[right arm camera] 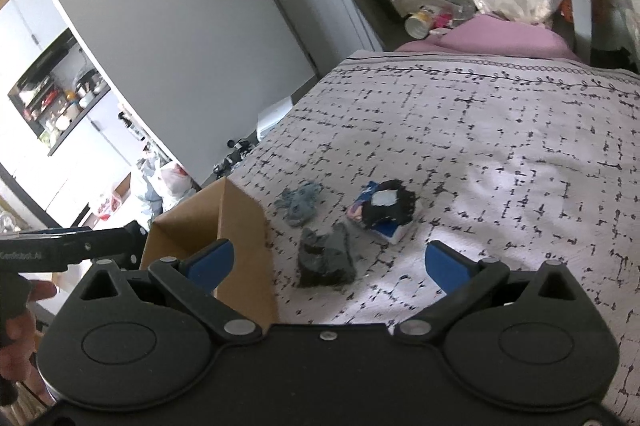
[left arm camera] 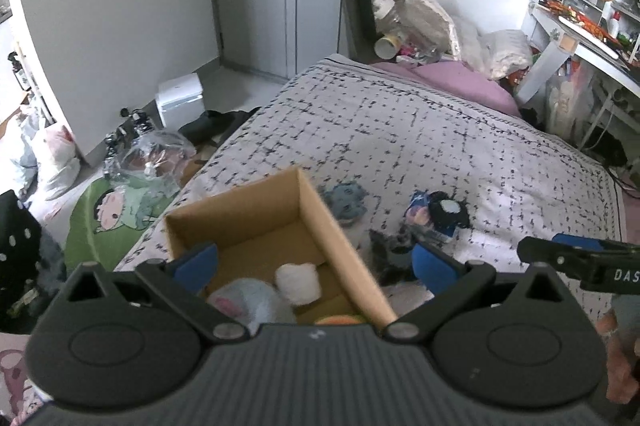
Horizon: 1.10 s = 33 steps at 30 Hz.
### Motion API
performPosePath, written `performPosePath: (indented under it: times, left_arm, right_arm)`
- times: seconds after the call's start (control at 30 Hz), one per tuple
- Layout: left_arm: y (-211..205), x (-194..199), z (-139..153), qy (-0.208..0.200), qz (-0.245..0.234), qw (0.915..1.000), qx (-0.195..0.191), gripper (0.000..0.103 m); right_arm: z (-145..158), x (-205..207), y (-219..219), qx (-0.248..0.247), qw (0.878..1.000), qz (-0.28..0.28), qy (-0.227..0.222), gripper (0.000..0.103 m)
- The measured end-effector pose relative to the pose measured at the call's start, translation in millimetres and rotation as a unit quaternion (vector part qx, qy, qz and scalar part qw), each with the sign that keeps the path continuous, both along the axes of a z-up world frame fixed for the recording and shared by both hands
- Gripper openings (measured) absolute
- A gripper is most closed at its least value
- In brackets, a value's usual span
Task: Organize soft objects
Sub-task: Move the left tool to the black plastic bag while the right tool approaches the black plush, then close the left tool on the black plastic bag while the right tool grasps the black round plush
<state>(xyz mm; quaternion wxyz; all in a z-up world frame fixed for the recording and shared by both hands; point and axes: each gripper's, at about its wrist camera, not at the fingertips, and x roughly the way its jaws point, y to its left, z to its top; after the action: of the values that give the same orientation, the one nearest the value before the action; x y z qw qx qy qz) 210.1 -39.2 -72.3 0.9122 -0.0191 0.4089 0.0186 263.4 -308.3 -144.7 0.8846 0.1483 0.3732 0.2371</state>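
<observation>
An open cardboard box [left arm camera: 320, 222] stands on the bed; inside lie a white fluffy toy [left arm camera: 299, 282], a pale grey-pink plush [left arm camera: 248, 300] and an orange item [left arm camera: 340, 320]. My left gripper [left arm camera: 314, 262] is open and empty above the box. On the bedspread lie a grey-blue plush [right arm camera: 298, 204], a dark grey plush [right arm camera: 326, 260] and a black-and-blue doll [right arm camera: 382, 210]. My right gripper [right arm camera: 326, 262] is open and empty, just over the dark grey plush. The box also shows in the right wrist view [right arm camera: 240, 226].
The patterned bedspread [right arm camera: 500, 166] stretches back to a purple pillow [left arm camera: 460, 78] and piled bags and bottles. A cluttered white desk [left arm camera: 580, 38] stands right. Bags, a green cartoon cushion [left arm camera: 108, 222] and a white appliance [left arm camera: 180, 98] lie on the floor left.
</observation>
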Motion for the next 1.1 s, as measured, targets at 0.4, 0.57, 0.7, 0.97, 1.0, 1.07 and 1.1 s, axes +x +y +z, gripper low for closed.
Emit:
performPosePath:
  times: [0.4,0.57,0.7,0.97,1.0,1.07,1.1]
  left_arm:
    - [-43.5,44.9,-16.9,0.019,-0.034,0.9992,-0.001,0.100]
    - [-58.2,68.5,-31.9,0.050,-0.035,0.9981,-0.010,0.087]
    - [-66.9,79.9,-42.4,0.068,-0.028,0.9971,-0.017,0.080]
    - [-84.8,99.2,-62.3,0.091,-0.031,0.9954,-0.002,0.068]
    - [-87.1,101.1,-65.1,0.094,-0.033,0.9951,0.000,0.068]
    - [-91.3,105.7,-72.6,0.105,-0.036,0.9938,0.004,0.068]
    - [-93.3,108.5,-77.0,0.112,-0.035,0.9930,0.006,0.068]
  right_arm:
    - [-23.7,36.4,-20.1,0.007,1.000,0.000,0.011,0.088]
    - [-43.4,54.0,-26.6,0.021,1.000,0.002,0.023,0.078]
    - [-57.3,64.4,-32.8,0.035,0.999,0.004,0.032,0.072]
    - [-82.3,81.8,-42.6,0.076,0.995,0.000,0.061,0.057]
    - [-85.6,84.6,-43.3,0.084,0.994,0.000,0.067,0.056]
    - [-91.4,89.4,-45.0,0.096,0.992,-0.003,0.079,0.053]
    - [-93.3,91.1,-45.3,0.100,0.992,-0.003,0.081,0.053]
